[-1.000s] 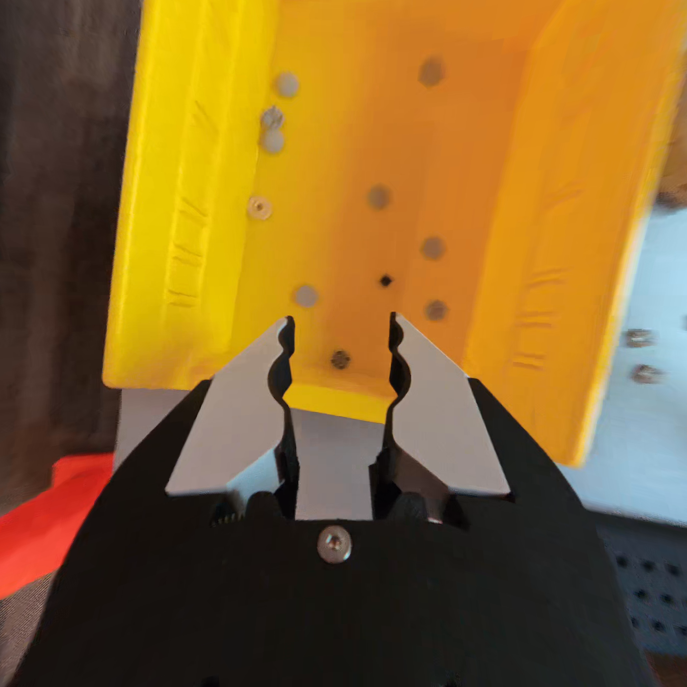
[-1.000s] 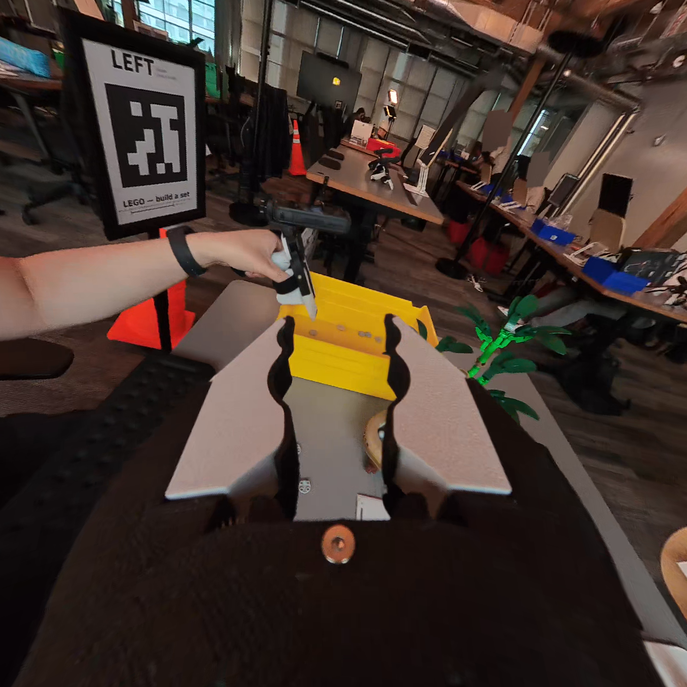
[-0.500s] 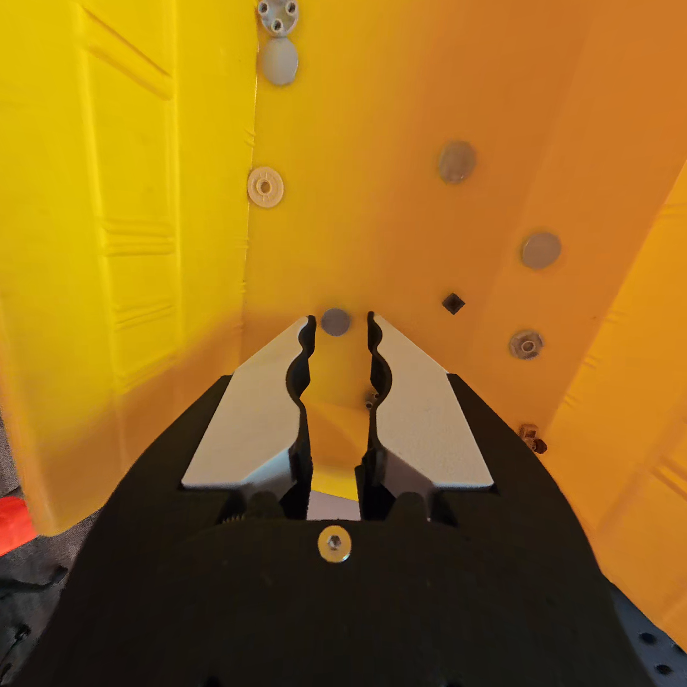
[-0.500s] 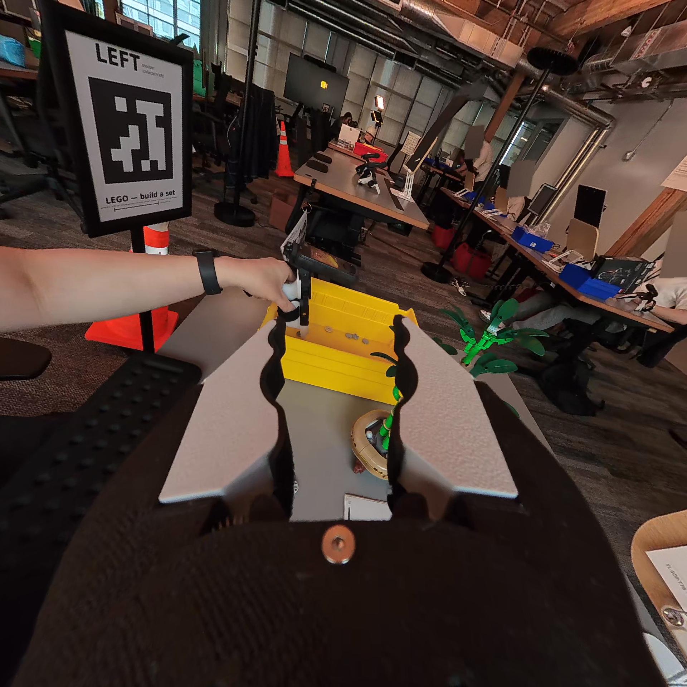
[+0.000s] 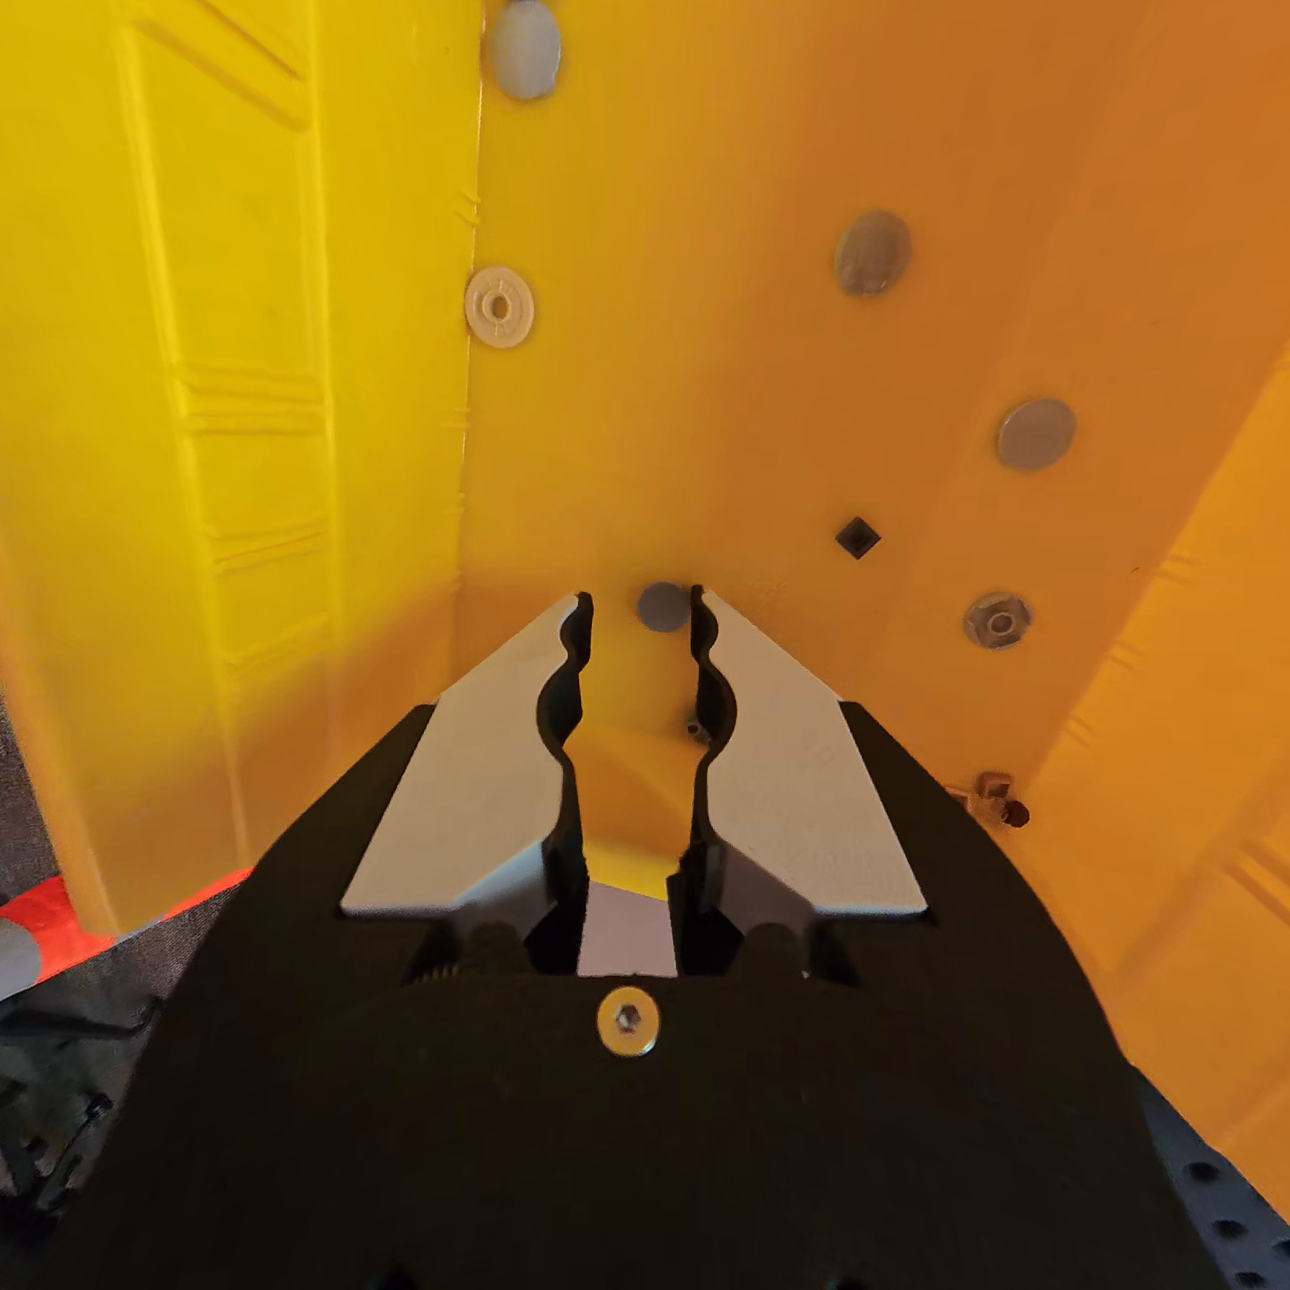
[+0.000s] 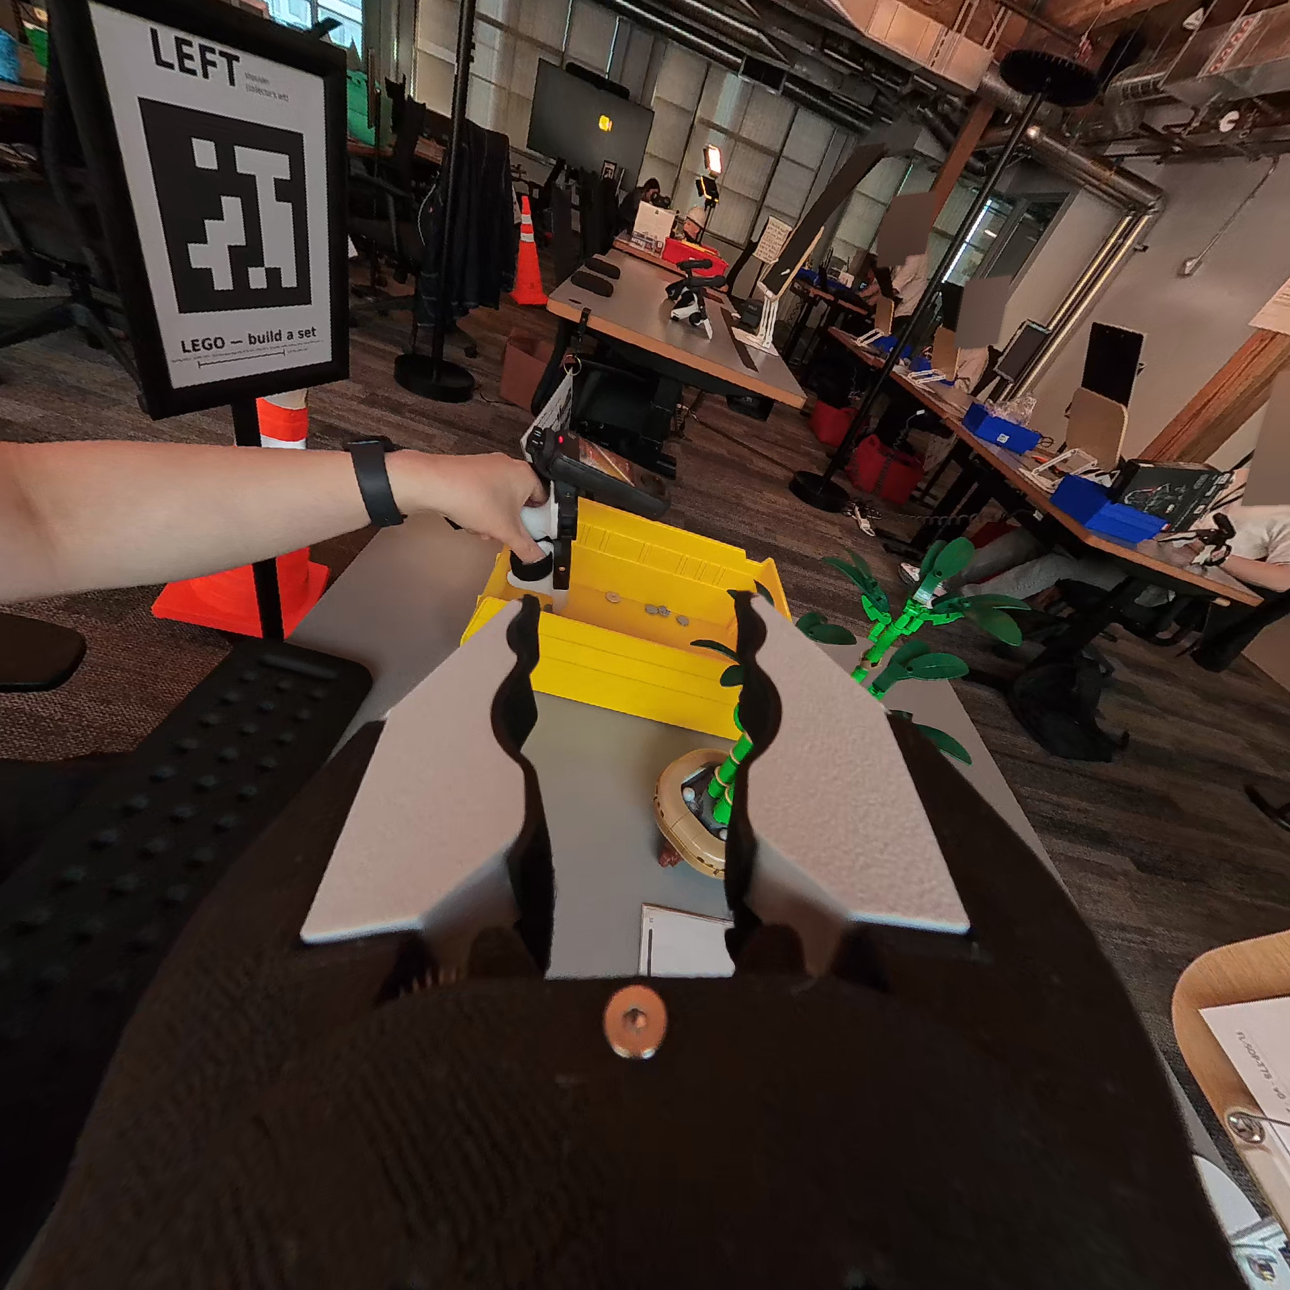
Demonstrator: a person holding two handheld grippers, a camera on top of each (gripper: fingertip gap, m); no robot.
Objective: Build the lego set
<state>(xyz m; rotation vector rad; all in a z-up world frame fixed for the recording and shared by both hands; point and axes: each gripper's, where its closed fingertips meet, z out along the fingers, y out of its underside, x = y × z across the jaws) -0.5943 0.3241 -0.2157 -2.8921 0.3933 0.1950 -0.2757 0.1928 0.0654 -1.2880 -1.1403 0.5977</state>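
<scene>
Yellow bin (image 5: 698,349) holds loose lego bits; L gripper (image 5: 641,600) is inside it, jaws spread, grey round piece (image 5: 662,606) at its tips, just beside the R tip. R gripper (image 6: 632,607) hangs spread over grey table (image 6: 600,803), nothing held. Green lego plant (image 6: 914,621) in tan pot (image 6: 687,803) near bin. Sign (image 6: 216,202) and cone (image 6: 237,586) L, office desks behind.

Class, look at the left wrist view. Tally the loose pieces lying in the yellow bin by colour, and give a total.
Grey round pieces: 5
Tan round piece: 1
Black square piece: 1
Brown piece: 1
Small dark piece, partly hidden: 1
Total: 9
</scene>
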